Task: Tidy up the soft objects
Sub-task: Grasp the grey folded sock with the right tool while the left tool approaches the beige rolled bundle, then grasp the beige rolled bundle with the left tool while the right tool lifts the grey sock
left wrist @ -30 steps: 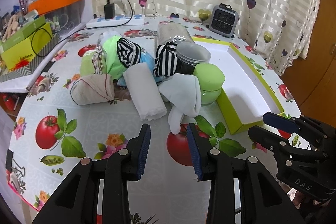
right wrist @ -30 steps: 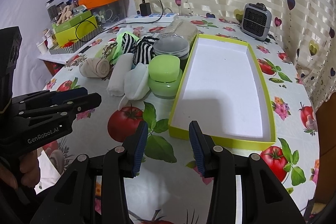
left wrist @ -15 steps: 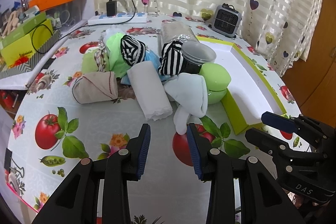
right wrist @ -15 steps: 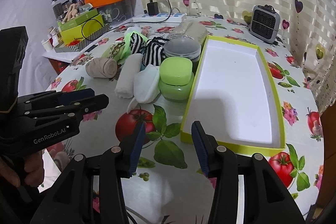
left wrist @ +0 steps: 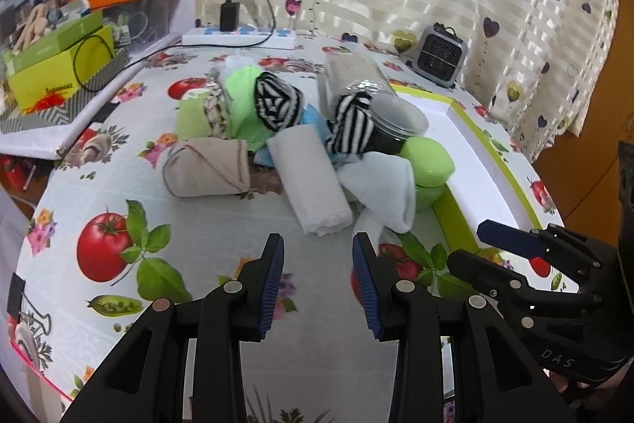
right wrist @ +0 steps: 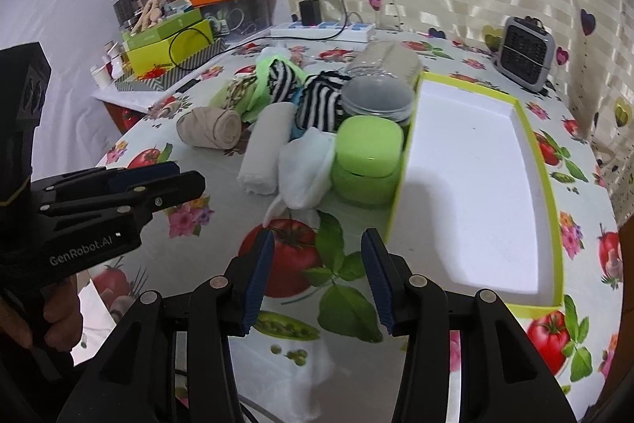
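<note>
A pile of soft things lies mid-table: a beige rolled cloth [left wrist: 206,167], a white rolled cloth [left wrist: 309,181], a white sock [left wrist: 380,189], black-and-white striped socks [left wrist: 277,104] and light green cloth [left wrist: 241,94]. The same white roll [right wrist: 263,149] and white sock [right wrist: 305,167] show in the right wrist view. My left gripper [left wrist: 317,278] is open and empty, just short of the white roll. My right gripper [right wrist: 317,274] is open and empty, in front of the sock. A white tray with a lime rim [right wrist: 550,193] lies right of the pile.
A lime green lidded jar [right wrist: 366,161] and a clear jar with a grey lid [right wrist: 376,98] stand against the tray's left wall. A small grey heater [right wrist: 525,52], a power strip [right wrist: 323,28] and boxes [right wrist: 166,44] stand at the back. The table edge is close below both grippers.
Both grippers have moved a little forward and left toward the pile. Both stay open and empty.
</note>
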A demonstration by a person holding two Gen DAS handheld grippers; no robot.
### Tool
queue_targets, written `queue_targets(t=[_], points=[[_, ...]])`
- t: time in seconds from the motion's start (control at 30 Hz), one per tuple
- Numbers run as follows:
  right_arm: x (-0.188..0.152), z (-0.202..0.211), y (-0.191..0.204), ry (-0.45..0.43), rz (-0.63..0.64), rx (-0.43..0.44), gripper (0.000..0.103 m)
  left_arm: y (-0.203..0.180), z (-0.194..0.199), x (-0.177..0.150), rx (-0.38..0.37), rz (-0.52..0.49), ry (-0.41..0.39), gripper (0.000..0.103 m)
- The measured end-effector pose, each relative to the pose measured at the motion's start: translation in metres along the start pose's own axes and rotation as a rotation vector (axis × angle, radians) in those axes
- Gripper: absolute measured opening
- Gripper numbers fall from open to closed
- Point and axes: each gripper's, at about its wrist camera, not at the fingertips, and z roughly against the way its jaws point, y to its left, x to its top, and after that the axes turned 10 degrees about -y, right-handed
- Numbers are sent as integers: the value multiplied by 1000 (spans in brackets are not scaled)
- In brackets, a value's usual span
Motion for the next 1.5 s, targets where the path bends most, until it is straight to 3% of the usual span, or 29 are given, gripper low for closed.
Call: queue_targets(t=[0.4, 0.93, 1.03, 1.13, 1.2, 1.37, 1.5], points=[[10, -32, 2, 15, -51, 42, 47, 59, -15, 33, 57, 105, -4, 35], [14, -66, -3, 56, -114, 67, 47, 123, -56, 73, 131, 158, -32, 37], [15, -68, -4, 52, -117, 71, 45, 132, -68, 77, 96, 173, -11, 39], [16, -68, -4, 45, -118, 76, 27, 132, -70, 75, 47, 177, 6, 39], [15, -68, -4, 41, -119, 81, 23, 126, -69, 72, 22, 155, 22, 40], [14, -62, -2, 31, -114, 95, 21, 99, -53, 59, -101, 80, 54, 40], [12, -56, -3, 24, -115, 97, 21, 88, -40, 57, -93, 21, 18, 40]])
